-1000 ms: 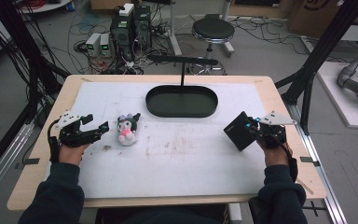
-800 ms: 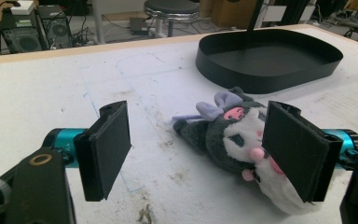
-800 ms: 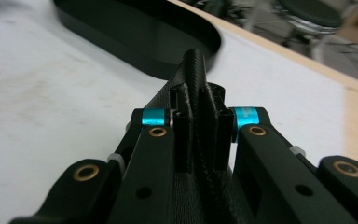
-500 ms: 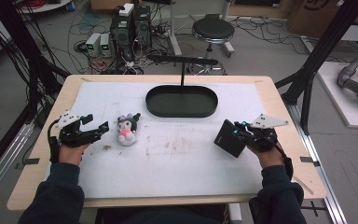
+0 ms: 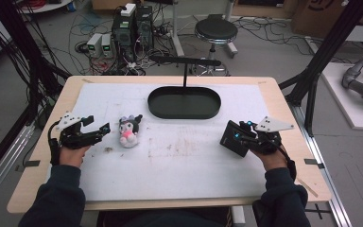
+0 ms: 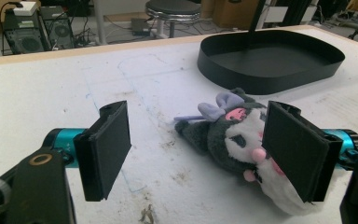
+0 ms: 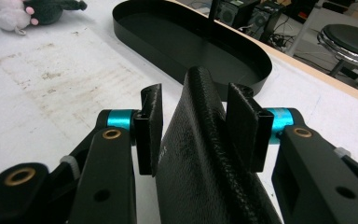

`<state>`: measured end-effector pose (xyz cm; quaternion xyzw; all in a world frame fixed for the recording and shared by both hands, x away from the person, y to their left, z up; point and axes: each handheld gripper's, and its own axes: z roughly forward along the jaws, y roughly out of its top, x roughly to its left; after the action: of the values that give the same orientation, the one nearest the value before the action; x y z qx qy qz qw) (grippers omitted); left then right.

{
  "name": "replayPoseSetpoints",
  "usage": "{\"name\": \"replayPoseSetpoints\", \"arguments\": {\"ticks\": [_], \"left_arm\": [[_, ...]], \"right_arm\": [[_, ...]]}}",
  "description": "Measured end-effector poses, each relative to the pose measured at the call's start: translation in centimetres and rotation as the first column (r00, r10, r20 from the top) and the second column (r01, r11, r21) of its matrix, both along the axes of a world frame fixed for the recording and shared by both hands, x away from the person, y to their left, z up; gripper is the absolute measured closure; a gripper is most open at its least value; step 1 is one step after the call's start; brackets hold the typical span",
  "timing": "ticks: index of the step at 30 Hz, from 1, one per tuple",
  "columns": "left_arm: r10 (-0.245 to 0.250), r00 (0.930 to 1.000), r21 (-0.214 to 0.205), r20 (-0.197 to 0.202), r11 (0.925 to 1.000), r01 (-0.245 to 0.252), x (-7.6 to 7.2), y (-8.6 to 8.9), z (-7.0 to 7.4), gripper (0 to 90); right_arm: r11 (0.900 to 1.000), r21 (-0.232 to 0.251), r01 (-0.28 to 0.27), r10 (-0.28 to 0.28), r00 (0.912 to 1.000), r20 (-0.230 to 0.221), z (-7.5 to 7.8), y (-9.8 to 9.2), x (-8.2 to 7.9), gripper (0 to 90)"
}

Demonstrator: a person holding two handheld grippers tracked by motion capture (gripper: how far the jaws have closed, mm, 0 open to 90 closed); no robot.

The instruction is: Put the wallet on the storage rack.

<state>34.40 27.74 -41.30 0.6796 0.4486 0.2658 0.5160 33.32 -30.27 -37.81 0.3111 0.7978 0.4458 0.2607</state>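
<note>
White-covered counter [image 5: 179, 161], black oval tray [image 5: 184, 102] at its far side: the right gripper [image 7: 193, 123] is letting go of a black textured leather wallet [image 7: 205, 163].
Its fingers have just been opening, wallet between them and tilted on the counter's right side; next it should back off (slowly). The left gripper [image 6: 196, 144] rests low with fingers released, beside a small grey-and-white plush toy [image 6: 242, 135].

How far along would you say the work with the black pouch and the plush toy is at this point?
Nothing sits in the black tray yet. The right gripper has just been opening its jaws; the black pouch stands between them on the table, apparently released. The left gripper is open beside the plush toy, not gripping it. If the tray is the goal, both things probably remain to be moved there.
</note>
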Motion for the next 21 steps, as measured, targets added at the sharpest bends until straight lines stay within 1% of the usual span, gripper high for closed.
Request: {"name": "replayPoseSetpoints", "arguments": {"ticks": [3,5,6,7,8,10,11,12,13,15,16,18,19,21], "left_arm": [[0.000,1.0000,0.000,0.000,1.0000,0.000,0.00,0.00,0.00,23.2],[-0.001,1.0000,0.001,0.000,1.0000,0.001,0.00,-0.01,-0.01,23.2],[-0.001,1.0000,0.002,-0.001,1.0000,0.001,0.01,-0.02,-0.01,23.2],[-0.001,1.0000,0.002,-0.001,1.0000,0.001,0.01,-0.02,-0.01,23.2],[-0.002,1.0000,0.001,-0.001,1.0000,0.002,0.01,-0.04,-0.02,23.2],[-0.003,1.0000,0.002,-0.001,1.0000,0.003,0.01,-0.04,-0.01,23.2],[-0.002,1.0000,0.002,-0.001,1.0000,0.002,0.00,-0.04,-0.01,23.2],[-0.003,1.0000,0.001,-0.001,1.0000,0.003,0.00,-0.03,-0.01,23.2],[-0.002,1.0000,0.000,-0.002,1.0000,0.002,0.00,-0.04,-0.01,23.2],[-0.003,1.0000,0.001,-0.002,1.0000,0.003,0.01,-0.04,-0.02,23.2],[-0.003,1.0000,0.001,-0.002,1.0000,0.003,0.01,-0.04,-0.02,23.2],[-0.002,1.0000,0.001,-0.001,1.0000,0.002,0.02,-0.04,-0.02,23.2],[-0.001,1.0000,0.001,-0.002,1.0000,0.001,0.03,-0.03,-0.03,23.2],[-0.002,1.0000,0.000,-0.001,1.0000,0.002,0.03,-0.02,-0.03,23.2]], "right_arm": [[1.0000,-0.006,-0.001,0.001,1.0000,0.002,0.01,0.00,-0.02,59.0],[0.9993,-0.037,0.008,-0.008,0.9998,0.016,0.09,0.09,-0.20,76.4],[0.9991,-0.041,0.011,-0.010,0.9997,0.020,0.18,0.09,-0.25,79.0],[0.9991,-0.041,0.011,-0.010,0.9997,0.020,0.18,0.09,-0.25,79.0],[0.9988,-0.046,0.017,-0.016,0.9998,0.015,0.28,0.22,-0.36,83.1],[0.9989,-0.044,0.012,-0.012,0.9999,0.008,0.43,0.32,-0.36,84.3],[0.9995,-0.031,0.009,-0.009,0.9999,-0.012,0.53,0.31,-0.35,84.6],[0.9995,-0.031,0.009,-0.009,0.9999,-0.012,0.53,0.31,-0.35,84.6],[0.9995,0.032,0.006,-0.004,0.9977,-0.067,0.63,0.10,-0.12,85.0],[0.9961,0.088,0.010,0.001,0.9931,-0.117,0.66,-0.24,0.15,85.1],[0.9943,0.106,0.008,0.007,0.9908,-0.135,0.65,-0.31,0.20,85.1],[0.9928,0.119,-0.014,0.032,0.9877,-0.153,0.60,-0.19,0.12,84.9],[0.9921,0.118,-0.040,0.059,0.9863,-0.154,0.51,-0.06,0.04,84.7],[0.9920,0.093,-0.085,0.097,0.9875,-0.124,0.28,0.31,-0.33,83.3]]}}
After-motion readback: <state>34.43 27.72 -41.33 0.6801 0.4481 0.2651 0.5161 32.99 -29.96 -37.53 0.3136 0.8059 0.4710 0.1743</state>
